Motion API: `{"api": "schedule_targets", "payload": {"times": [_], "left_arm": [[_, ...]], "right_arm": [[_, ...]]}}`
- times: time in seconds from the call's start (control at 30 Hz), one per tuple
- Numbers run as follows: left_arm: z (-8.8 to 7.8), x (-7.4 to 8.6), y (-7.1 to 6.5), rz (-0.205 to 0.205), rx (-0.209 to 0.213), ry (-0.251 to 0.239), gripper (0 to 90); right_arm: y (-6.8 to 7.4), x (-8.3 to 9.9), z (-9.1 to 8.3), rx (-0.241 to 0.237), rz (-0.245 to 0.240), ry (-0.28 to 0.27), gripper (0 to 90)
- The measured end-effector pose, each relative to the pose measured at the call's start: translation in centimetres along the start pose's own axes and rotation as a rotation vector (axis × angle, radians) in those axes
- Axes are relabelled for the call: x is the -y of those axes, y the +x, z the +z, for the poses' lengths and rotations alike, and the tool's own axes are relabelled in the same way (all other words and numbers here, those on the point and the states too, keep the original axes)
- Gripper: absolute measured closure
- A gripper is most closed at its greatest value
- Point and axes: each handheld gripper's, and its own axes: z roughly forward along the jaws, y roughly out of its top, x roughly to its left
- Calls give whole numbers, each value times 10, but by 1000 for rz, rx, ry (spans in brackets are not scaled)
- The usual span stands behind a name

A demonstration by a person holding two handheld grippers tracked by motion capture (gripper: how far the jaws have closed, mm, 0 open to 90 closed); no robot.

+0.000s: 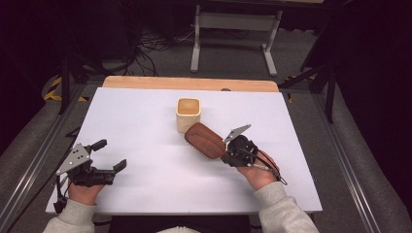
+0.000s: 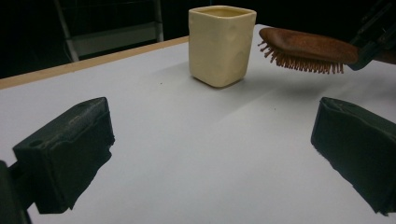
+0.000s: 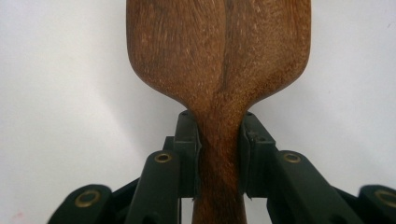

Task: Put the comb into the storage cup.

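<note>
A white tabletop [image 1: 145, 126] with a wooden far edge stood before a grey floor [image 1: 233, 58], cables [image 1: 145, 48] and a white frame [image 1: 235, 22].

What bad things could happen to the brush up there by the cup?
The right tongs pinch the wooden hairbrush only at its narrow handle, so its heavy head might twist or slip out. It also hangs close beside the cream cup, so a small swing could bump the cup and tip it.
</note>
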Motion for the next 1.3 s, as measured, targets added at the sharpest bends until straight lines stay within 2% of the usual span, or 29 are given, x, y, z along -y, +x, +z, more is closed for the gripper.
{"api": "schedule_targets", "payload": {"times": [0.2,0.3,0.53,0.87,0.97,1.1,1.3], "left_arm": [[1,-1,-1,7,3,3,6],[1,-1,-2,2,5,-4,6],[1,-2,-3,-3,9,-3,6],[3,-4,-6,1,24,-10,7],[4,-4,-7,2,22,-4,8],[5,-4,-6,-5,19,1,9],[6,-6,-8,-15,36,-1,11]], "right_arm": [[6,1,-12,1,-37,-101,720],[9,2,-16,17,-72,-155,721],[17,6,-21,16,-101,-287,720],[28,9,-19,-13,-130,-425,720],[32,9,-16,2,-123,-461,720],[36,12,-12,-3,-114,-533,719],[43,11,-8,-17,-133,-581,720]]}}
